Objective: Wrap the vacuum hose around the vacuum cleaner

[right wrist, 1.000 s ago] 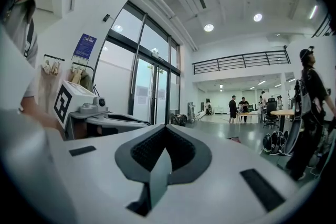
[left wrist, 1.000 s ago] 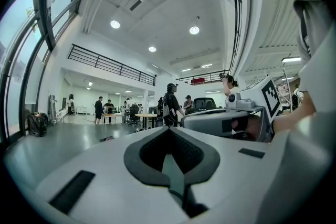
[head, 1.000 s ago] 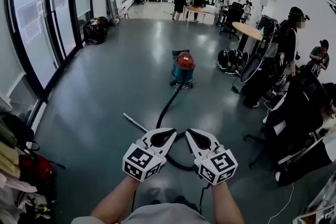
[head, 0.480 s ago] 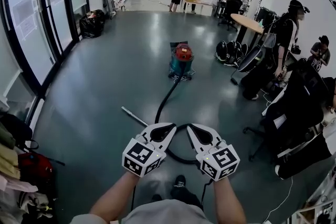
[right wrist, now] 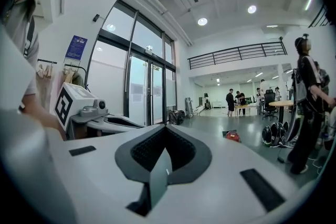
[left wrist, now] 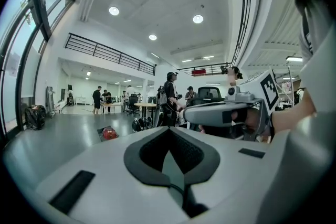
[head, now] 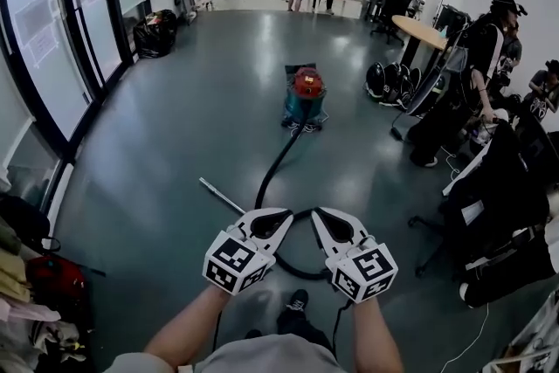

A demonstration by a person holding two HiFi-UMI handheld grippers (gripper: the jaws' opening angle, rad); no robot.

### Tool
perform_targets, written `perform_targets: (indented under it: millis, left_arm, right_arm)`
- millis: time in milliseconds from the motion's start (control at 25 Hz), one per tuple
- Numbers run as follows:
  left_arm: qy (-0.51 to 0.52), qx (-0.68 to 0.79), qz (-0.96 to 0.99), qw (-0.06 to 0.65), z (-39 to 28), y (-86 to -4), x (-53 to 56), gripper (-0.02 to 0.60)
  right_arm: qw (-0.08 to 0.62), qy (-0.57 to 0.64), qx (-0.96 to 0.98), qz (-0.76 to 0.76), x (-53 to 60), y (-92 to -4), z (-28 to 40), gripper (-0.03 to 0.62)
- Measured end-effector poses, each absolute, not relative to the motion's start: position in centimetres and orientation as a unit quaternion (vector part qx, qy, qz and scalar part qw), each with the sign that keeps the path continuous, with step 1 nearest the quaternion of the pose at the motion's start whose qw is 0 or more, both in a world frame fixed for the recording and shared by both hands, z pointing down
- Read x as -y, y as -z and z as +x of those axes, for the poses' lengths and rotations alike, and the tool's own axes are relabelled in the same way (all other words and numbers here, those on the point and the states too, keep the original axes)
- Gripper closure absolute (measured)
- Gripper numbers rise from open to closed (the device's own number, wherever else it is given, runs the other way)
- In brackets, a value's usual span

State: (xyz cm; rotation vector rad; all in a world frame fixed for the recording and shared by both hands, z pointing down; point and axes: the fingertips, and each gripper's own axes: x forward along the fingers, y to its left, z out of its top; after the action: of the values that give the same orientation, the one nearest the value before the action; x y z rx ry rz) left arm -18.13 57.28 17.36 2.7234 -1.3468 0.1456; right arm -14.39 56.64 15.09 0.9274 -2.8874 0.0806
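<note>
Head view: the vacuum cleaner (head: 305,96) stands on the grey floor (head: 175,127) well ahead. Its black hose (head: 278,162) trails back and curls beneath the left gripper (head: 281,215) and right gripper (head: 318,215), held side by side. Left gripper view: jaws pressed together, empty. Right gripper view: jaws together too, nothing between them.

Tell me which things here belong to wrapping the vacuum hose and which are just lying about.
Job: vacuum cleaner; black hose on the floor; left gripper and right gripper, both shut and empty.
Lying about: black bags; round table; helmets beside it.
</note>
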Motion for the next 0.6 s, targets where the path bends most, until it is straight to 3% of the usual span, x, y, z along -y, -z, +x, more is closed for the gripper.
perform_targets:
  millis: [600]
  left_arm:
    - [-0.090,0.452,0.885,0.067,-11.3,-19.1,-42.8,0.577]
  right_arm:
    - [0.027,-0.061,0.952,0.299,-41.4,-16.1,-7.9,0.592]
